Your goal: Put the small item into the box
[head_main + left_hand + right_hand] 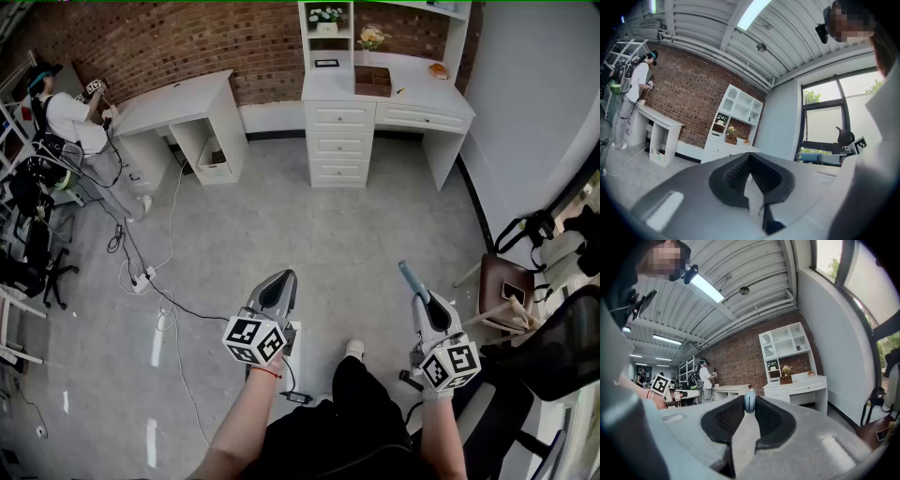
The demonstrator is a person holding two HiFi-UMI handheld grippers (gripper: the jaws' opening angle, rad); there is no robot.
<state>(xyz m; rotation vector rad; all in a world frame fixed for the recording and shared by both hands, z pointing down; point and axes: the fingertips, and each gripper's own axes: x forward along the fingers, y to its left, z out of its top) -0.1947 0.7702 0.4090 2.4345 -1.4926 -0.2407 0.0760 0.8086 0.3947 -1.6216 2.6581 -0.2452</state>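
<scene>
Wide grey floor (309,225) ahead, and at its far side stands the white table with drawers and a shelf unit on top (417,82). On that table, under the shelves, sits the brown square box (372,81) — that is where the item must go, and it is well apart from both hands.

Both tools point level across the room. The right hand-held gripper (409,276) is clenched on the small pale-blue rounded item (412,281). Its own view shows the item (749,401) pinched at the very tips, with the box straight beyond them, slightly right of the line of the jaws. From above, the item looks elongated, its long axis running out along the jaws towards the table.

The left hand-held gripper (281,279) is closed on nothing, its pads meeting with no object between them (750,161).

So the relation that matters: the box lies dead ahead and far off — a little left of the right tool's line in the head view. The right hand carries the load, so the gap across the floor must close before any release makes sense.
</scene>
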